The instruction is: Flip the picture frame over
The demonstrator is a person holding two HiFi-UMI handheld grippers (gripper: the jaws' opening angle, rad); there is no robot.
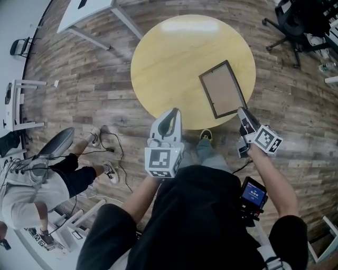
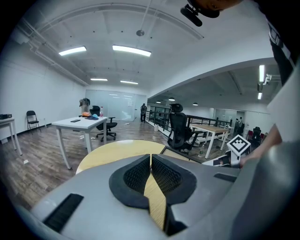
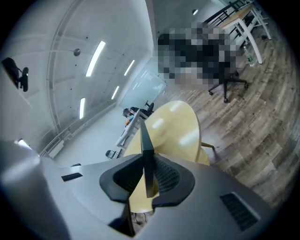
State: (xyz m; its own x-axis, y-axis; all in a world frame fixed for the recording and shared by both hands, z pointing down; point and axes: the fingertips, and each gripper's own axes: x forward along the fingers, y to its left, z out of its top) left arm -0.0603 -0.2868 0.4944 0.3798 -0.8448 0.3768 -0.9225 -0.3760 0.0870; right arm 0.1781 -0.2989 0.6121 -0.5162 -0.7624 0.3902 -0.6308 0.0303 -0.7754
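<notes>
The picture frame (image 1: 223, 88), dark-rimmed with a brown panel facing up, lies on the right side of the round yellow table (image 1: 174, 63). My right gripper (image 1: 241, 109) sits at the frame's near right corner. In the right gripper view the frame's thin dark edge (image 3: 146, 150) stands upright between the pads, and the right gripper (image 3: 146, 161) is shut on it. My left gripper (image 1: 173, 112) hovers at the table's near edge, left of the frame. The left gripper (image 2: 151, 157) is shut with nothing between its pads; beyond it the yellow table (image 2: 108, 152) shows.
A person (image 1: 31, 184) sits on the floor side at lower left. A black office chair (image 1: 296, 26) stands at upper right and a white table (image 1: 90, 10) at upper left. In the left gripper view, a white desk (image 2: 77, 123) and a black chair (image 2: 180, 131) stand beyond the table.
</notes>
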